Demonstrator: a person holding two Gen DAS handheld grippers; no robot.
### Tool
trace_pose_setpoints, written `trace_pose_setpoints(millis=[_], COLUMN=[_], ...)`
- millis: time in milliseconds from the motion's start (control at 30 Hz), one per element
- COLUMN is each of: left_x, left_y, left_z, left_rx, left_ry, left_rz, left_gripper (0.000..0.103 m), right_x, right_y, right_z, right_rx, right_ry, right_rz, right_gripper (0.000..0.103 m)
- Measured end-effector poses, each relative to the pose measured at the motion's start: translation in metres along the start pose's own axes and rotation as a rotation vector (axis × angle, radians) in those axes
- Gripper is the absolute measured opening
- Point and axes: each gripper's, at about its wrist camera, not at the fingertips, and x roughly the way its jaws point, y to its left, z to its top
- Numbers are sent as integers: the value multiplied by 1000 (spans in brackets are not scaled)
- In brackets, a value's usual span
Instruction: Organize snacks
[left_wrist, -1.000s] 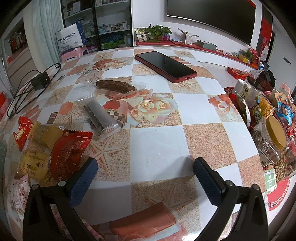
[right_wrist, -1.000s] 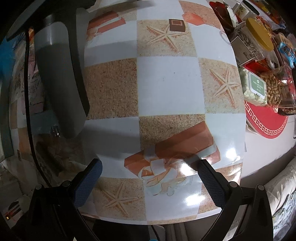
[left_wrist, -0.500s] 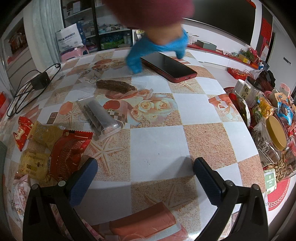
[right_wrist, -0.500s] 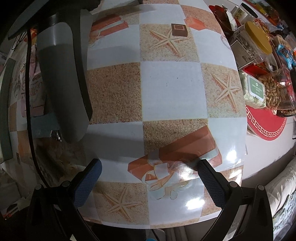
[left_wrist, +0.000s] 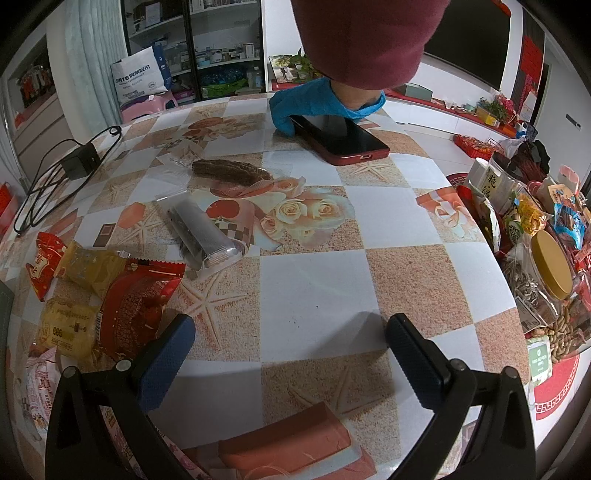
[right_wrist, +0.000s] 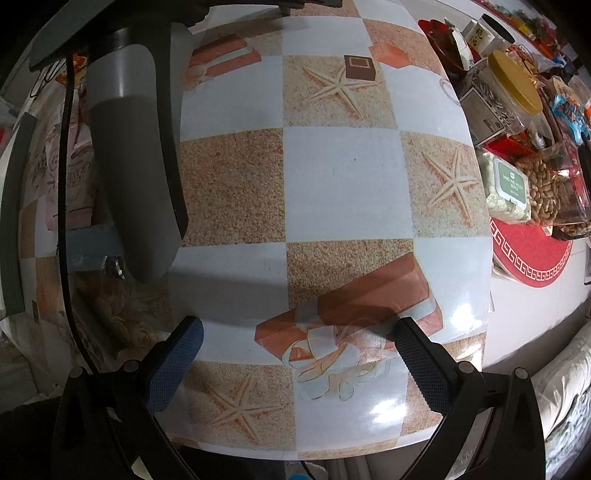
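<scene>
Loose snacks lie on the left of the patterned table: a red packet (left_wrist: 136, 302), yellow packets (left_wrist: 68, 325), a clear sleeve of dark snacks (left_wrist: 201, 232) and a brown bar in clear wrap (left_wrist: 229, 173). My left gripper (left_wrist: 290, 334) hovers open above the table's near part, holding nothing. A blue-gloved hand (left_wrist: 314, 101) with a maroon sleeve rests on a red phone (left_wrist: 341, 138) at the far side. My right gripper (right_wrist: 297, 341) is open over the table's near edge, beside the grey handle of the other gripper (right_wrist: 136, 155).
A red tray (right_wrist: 532, 258) at the right edge holds a yellow-lidded jar (left_wrist: 550, 266), peanuts (right_wrist: 543, 188) and several packets. A black charger with its cable (left_wrist: 79, 162) lies at the far left. Pink packets (right_wrist: 70, 162) sit near the left gripper's handle.
A gloved hand came in from above and now rests on the red phone. The right gripper's view has drifted slightly back along the table. The left gripper stayed put.
</scene>
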Motion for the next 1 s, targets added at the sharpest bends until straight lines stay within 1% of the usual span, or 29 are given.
trace_pose_setpoints(millis=[467,567,633,733,767,900,1000], left_x=[0,0,0,0,0,0,0], left_y=[0,0,0,0,0,0,0], left_z=[0,0,0,0,0,0,0], left_rx=[0,0,0,0,0,0,0], left_ry=[0,0,0,0,0,0,0], left_rz=[0,0,0,0,1,0,0], left_gripper=[103,103,103,103,103,103,103], right_x=[0,0,0,-8,-10,-24,-30], right_y=[0,1,0,-15,-20,-37,-46], right_z=[5,6,9,13,13,14,13], right_rx=[20,1,-20,20,32,49,69], right_ry=[1,5,25,16,12,-24,-26], right_rz=[-6,-3,3,71,75,42,51], right_gripper=[103,103,103,103,103,103,103])
